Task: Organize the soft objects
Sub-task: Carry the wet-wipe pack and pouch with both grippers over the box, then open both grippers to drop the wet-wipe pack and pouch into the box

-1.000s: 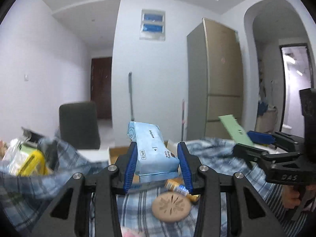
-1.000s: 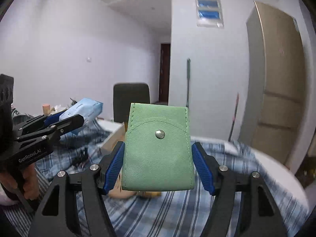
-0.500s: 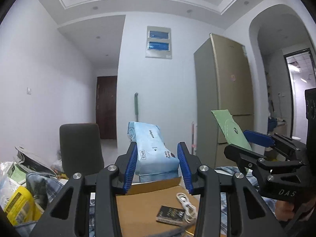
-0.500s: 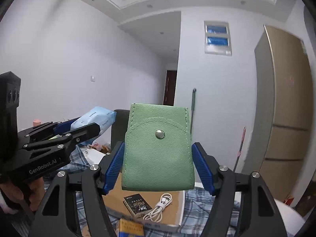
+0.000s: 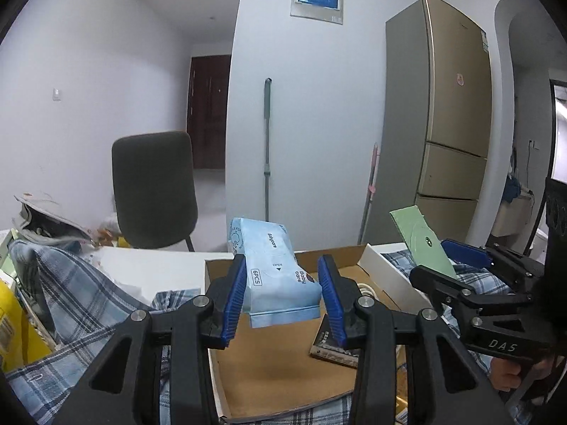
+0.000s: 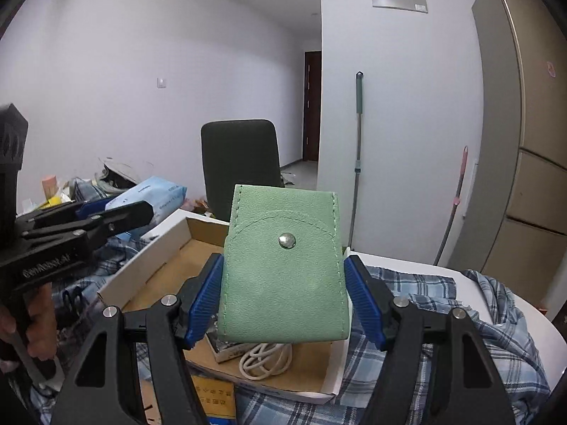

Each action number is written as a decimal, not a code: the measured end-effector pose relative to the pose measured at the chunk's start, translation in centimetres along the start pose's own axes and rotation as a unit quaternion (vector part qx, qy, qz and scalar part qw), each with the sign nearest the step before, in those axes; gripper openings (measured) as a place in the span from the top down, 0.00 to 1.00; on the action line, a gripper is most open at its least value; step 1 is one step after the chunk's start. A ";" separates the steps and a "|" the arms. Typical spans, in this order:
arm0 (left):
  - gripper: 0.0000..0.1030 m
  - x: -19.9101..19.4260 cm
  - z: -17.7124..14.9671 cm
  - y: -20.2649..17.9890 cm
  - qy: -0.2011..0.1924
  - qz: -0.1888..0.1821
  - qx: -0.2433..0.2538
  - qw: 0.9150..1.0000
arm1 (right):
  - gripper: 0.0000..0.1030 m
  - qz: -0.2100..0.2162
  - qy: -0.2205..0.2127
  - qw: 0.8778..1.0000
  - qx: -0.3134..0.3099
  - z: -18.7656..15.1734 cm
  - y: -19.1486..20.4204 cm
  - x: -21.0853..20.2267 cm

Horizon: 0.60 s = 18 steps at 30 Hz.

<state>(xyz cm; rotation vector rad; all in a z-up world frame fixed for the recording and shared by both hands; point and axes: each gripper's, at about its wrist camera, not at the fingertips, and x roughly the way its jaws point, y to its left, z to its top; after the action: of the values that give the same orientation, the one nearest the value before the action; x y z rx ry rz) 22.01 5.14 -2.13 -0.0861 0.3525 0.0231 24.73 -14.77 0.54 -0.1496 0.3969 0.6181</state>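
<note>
Left tool [image 5: 281, 295]: jaws partly closed, blue pads pressed against both sides of a light-blue wipes pack [image 5: 274, 272]. The pack is carried clear of the surface, above the near end of an open cardboard box [image 5: 283, 364]. Its printed face is up and it tilts away from the tool.

Right tool [image 6: 283, 294]: jaws wider, pads clamped on the side edges of a green snap pouch [image 6: 283, 276]. The pouch stands upright, snap button facing the camera, and hangs over the same box, above a coiled white cable [image 6: 264, 359] and a small dark booklet [image 5: 335, 349] lying inside it.

The box rests on a tabletop covered by a blue plaid cloth [image 6: 443, 318]. The two tools are side by side, apart, neither touching the box. A hand [image 6: 24, 322] grips the left tool's handle. A dark chair [image 5: 152, 187] stands behind the tabletop.
</note>
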 end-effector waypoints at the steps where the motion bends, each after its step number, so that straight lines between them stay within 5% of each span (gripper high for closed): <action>1: 0.58 0.2 -0.1 0.1 0.005 -0.002 -0.001 1.000 | 0.35 0.002 0.003 1.000 -0.001 -0.2 0.3 -0.2; 18: 0.58 0.3 -1.3 0.0 0.021 -0.011 -0.006 1.000 | 0.34 0.011 0.056 0.998 0.000 -1.7 0.1 1.8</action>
<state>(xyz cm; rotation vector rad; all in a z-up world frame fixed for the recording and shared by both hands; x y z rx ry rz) 21.81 5.02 -3.48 -0.1024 0.3925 0.0016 25.44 -14.13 -1.72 -0.1808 0.5063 0.6325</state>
